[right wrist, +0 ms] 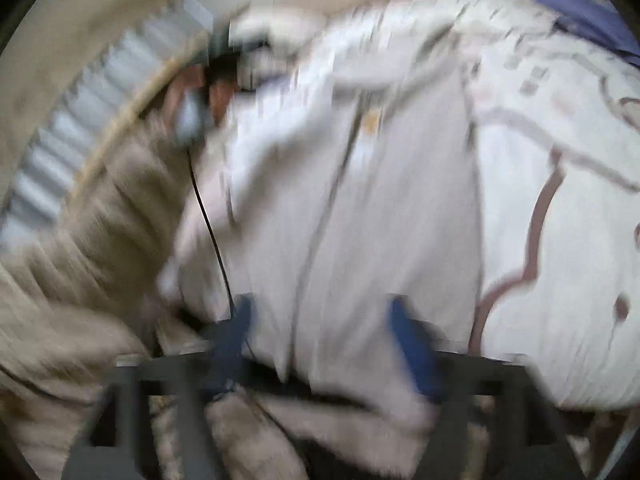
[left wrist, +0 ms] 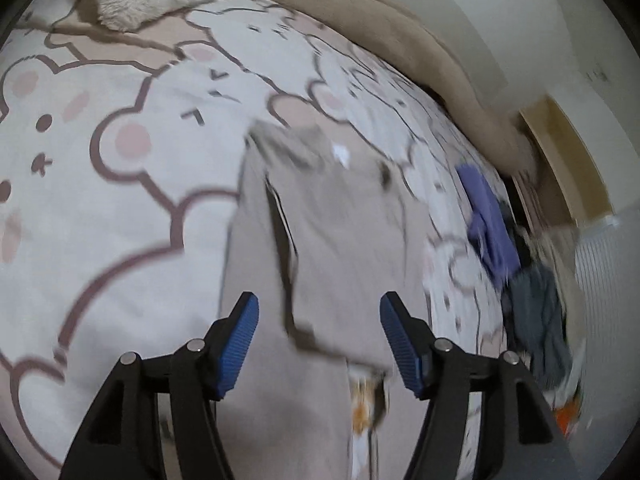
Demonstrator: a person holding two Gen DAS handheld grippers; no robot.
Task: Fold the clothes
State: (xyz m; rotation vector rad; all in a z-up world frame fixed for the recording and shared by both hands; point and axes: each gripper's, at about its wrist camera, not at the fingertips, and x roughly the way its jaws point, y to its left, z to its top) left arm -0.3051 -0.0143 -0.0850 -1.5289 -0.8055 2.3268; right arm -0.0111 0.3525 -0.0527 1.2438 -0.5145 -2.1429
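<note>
Left gripper (left wrist: 319, 320) of mine spread wide above beige trousers (left wrist: 340, 220) on bear-print sheet (left wrist: 120, 200), right gripper (right wrist: 320, 320) blurred, likewise wide, purple garment (left wrist: 486, 220) nearby.

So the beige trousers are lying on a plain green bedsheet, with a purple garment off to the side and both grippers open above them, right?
Not quite. The bedsheet is not plain green: it is white and pink with a cartoon bear print, as the left wrist view shows. The rest holds: beige trousers lie on it, a purple garment sits off to the side, and the left gripper and right gripper are open.
</note>
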